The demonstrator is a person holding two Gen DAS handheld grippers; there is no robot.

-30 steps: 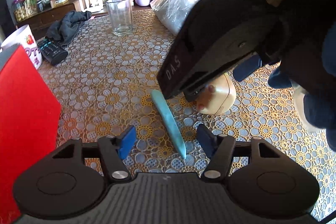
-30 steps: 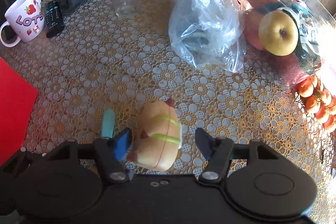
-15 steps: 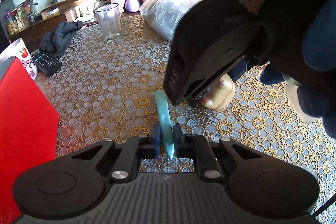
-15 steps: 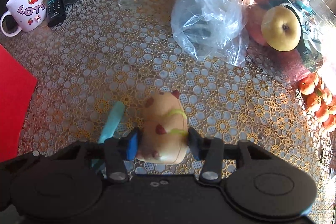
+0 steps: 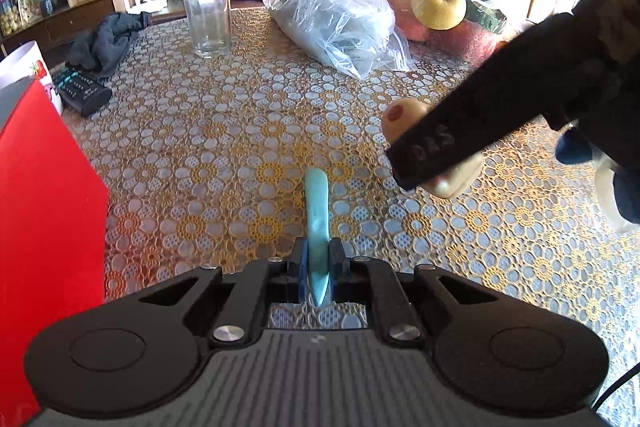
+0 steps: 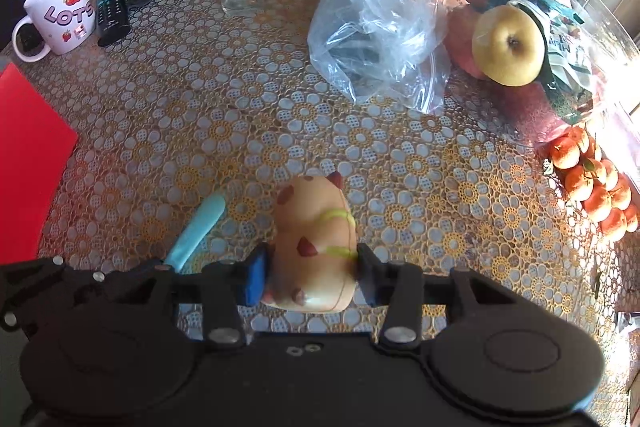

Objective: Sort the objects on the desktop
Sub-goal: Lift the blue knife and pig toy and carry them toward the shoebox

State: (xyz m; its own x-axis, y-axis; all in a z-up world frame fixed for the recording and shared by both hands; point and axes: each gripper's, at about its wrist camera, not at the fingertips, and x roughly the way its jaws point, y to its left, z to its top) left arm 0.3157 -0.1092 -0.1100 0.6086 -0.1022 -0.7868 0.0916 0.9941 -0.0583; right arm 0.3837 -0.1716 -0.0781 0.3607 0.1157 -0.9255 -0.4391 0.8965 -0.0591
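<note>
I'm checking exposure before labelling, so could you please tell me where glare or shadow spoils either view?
Left wrist view: window glare washes out the upper right behind the yellow pear; the black right gripper's body is a dark silhouette. Right wrist view: sunlight blows out the clear bowl's rim at right; upper-left floor is dim.

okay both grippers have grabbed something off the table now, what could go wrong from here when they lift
1. The left gripper pinches the thin blue stick near one end only, so it may swivel or slip out.
2. The right gripper is closing on the rounded beige toy, which could squirt out of the pads.
3. The two grippers sit close together, with the right one overhanging the left's view, so lifting at once may knock them together.
</note>
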